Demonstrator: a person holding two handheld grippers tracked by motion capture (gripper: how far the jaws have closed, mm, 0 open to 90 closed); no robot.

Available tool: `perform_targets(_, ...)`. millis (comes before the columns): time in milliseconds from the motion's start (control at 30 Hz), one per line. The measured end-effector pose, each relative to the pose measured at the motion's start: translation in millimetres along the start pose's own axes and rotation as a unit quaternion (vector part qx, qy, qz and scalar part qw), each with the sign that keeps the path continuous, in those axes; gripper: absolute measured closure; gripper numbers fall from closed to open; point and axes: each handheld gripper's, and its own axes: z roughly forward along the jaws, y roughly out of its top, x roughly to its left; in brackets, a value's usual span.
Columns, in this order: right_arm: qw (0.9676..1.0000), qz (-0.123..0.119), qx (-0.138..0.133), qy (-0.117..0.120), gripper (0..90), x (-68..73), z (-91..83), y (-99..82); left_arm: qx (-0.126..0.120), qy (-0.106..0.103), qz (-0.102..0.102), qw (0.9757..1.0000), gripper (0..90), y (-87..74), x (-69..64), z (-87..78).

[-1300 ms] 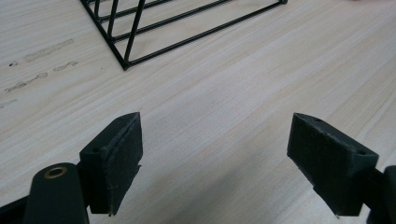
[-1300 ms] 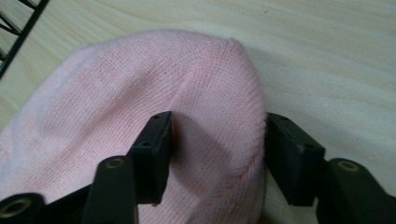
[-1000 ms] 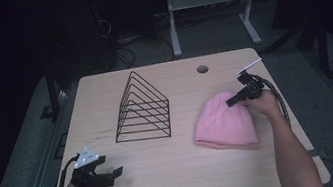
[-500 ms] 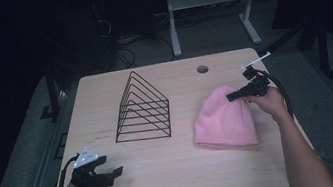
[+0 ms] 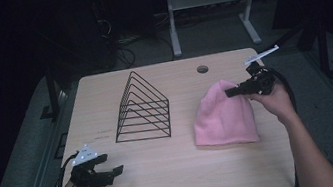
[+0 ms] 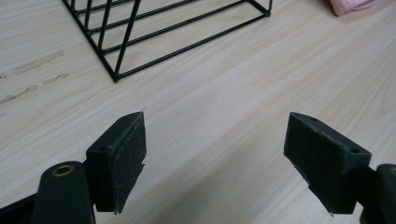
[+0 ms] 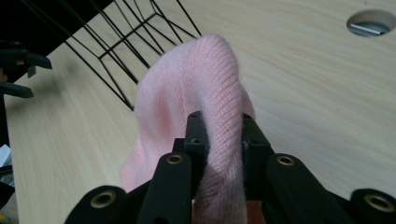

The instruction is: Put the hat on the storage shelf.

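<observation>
A pink knit hat [image 5: 224, 117] lies on the right half of the wooden table [image 5: 192, 170]. My right gripper [image 5: 229, 92] is shut on a fold of the hat's far end [image 7: 187, 79] and holds that end raised off the table, while the rest of the hat still rests on the wood. In the right gripper view the knit is pinched between the two black jaws of the right gripper [image 7: 219, 121]. My left gripper [image 5: 116, 171] rests near the front left corner, open. Between the left gripper's pads [image 6: 215, 154] there is only bare wood.
A black wire rack [image 5: 142, 108] shaped like a triangle stands in the middle of the table, left of the hat. A round cable hole [image 5: 202, 69] sits near the far edge. A corner of the hat [image 6: 350, 4] shows far off in the left gripper view.
The right gripper has risen and drawn back a little with the hat's far end, which now stands up in a peak. The left gripper has stayed where it was.
</observation>
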Motion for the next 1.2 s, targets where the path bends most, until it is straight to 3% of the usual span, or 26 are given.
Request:
perform_targets(233,0.9997,-0.024,-0.010,0.002,77.4,18.5,-13.7,6.1,-0.004,-0.016,0.010,0.9998,21.2,11.1,-0.8,-4.1)
perform_targets(600,0.9976,-0.065,-0.024,0.001,77.7,42.2,-31.5,22.3,0.003,-0.036,0.051,0.9981,21.2,38.1,-4.5,-14.8)
perform_targets(1200,0.9926,-0.113,-0.040,0.021,77.8,74.8,-44.9,51.3,0.001,-0.067,0.074,0.9950,21.5,70.6,-6.1,-24.6)
